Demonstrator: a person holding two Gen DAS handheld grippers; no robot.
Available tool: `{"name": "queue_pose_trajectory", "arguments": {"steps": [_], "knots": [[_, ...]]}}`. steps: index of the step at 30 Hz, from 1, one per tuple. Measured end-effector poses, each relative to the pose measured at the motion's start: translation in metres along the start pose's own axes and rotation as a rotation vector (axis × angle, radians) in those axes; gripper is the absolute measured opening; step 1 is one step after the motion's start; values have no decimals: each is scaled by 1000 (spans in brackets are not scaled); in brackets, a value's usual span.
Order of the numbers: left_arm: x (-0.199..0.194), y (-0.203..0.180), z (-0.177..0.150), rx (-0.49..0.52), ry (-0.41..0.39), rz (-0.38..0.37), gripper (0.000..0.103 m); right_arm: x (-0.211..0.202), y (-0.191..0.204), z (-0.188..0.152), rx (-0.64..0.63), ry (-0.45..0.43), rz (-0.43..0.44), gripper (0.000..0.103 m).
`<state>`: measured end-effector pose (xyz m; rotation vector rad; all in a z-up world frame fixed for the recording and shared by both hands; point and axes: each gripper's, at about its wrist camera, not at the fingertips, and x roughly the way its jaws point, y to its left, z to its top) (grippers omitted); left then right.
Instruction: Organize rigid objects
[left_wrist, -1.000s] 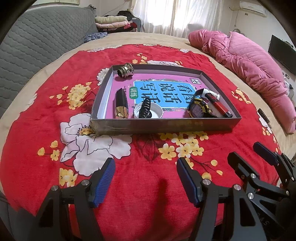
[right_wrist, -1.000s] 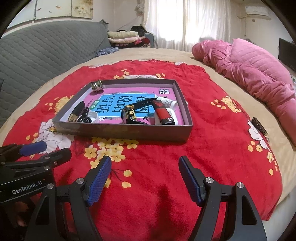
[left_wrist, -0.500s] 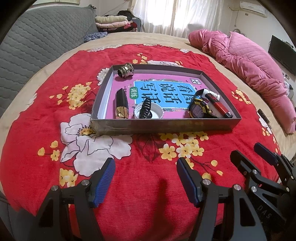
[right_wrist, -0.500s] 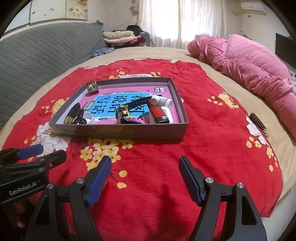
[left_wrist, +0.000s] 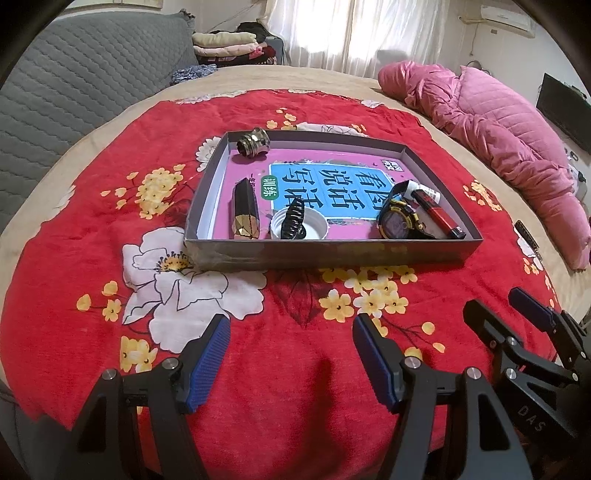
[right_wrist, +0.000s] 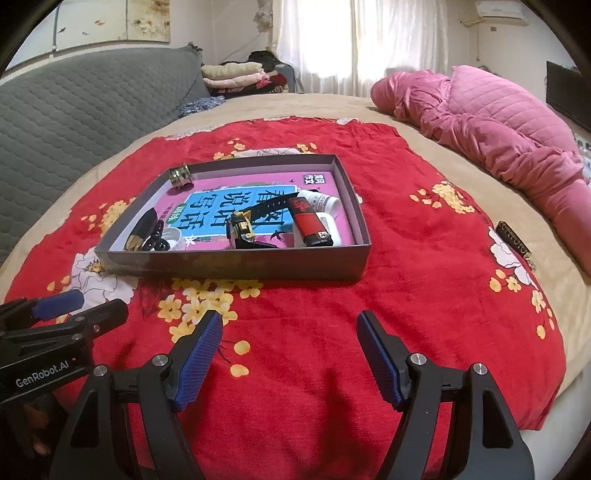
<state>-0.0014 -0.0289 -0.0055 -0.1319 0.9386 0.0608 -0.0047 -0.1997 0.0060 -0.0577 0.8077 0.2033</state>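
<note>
Left tongs (left_wrist: 290, 354) and right tongs (right_wrist: 290, 352) spread, empty, above red floral blanket (right_wrist: 406, 266) on bed. Shallow grey cardboard tray (left_wrist: 332, 254) ahead held black-yellow digital watch (left_wrist: 397, 221), red-black lighter (right_wrist: 310, 223), metal threaded fitting (left_wrist: 253, 143).

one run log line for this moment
left gripper: open, empty | right gripper: open, empty | both over red cloth | watch, lighter in box
</note>
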Motion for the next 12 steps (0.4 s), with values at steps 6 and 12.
{"name": "queue_pose_trajectory", "arguments": {"steps": [6,12], "knots": [[-1,-2,1,8,-10,-3,68,1,-3,0,10,4,-3,76],[-1,-3,1,17,-25,-7,68,2,-7,1,22,0,-7,76]]}}
